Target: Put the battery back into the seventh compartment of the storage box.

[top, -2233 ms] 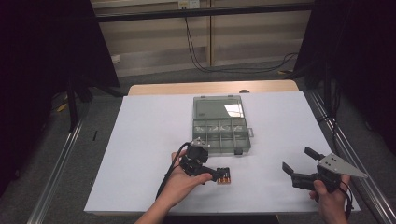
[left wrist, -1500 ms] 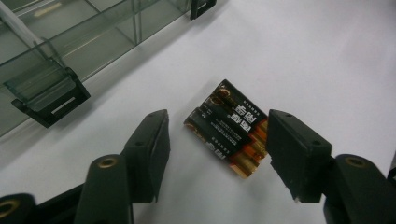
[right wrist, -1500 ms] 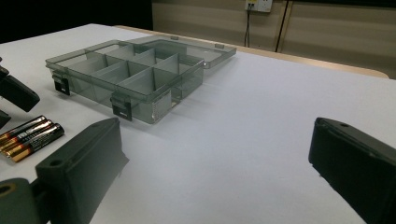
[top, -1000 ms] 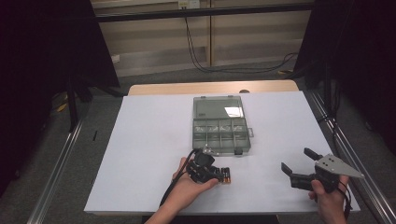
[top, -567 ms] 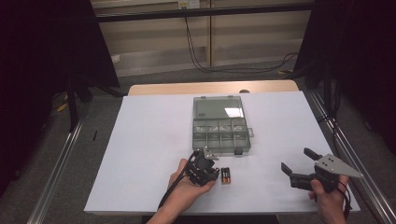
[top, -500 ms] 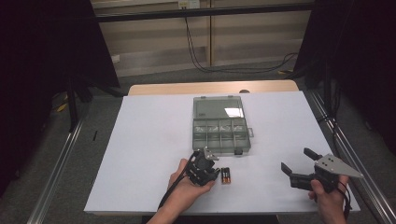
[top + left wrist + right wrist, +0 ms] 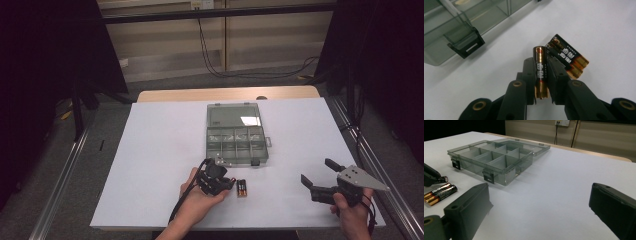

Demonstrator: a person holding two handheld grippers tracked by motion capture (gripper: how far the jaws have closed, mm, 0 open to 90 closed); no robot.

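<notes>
While the person's left hand rests low on the white table sheet, the left gripper has just been closing and now pinches one gold-and-black cylindrical battery between its black jaws. That battery stands tilted, its far end raised off the sheet, and it lies against the neighbouring pair of gold-and-black batteries that rest side by side flat on the sheet.

To the near right, the right gripper hangs above the sheet in the right hand, jaws spread wide with nothing between them, well apart from the batteries.

Just beyond the batteries sits the smoke-grey transparent plastic compartment box, its hinged lid thrown back flat on the far side. As far as the high view and the right gripper view show, the compartments look bare; the black latches on the near wall hang free.

Judgement on progress: the work appears to be sorting batteries into the box, and it stands at an early stage. One battery is gripped but not yet carried over; none appears stowed. Remaining: lift this one clear of the pair, place it in a compartment, then deal with the other two, and probably close the lid
</notes>
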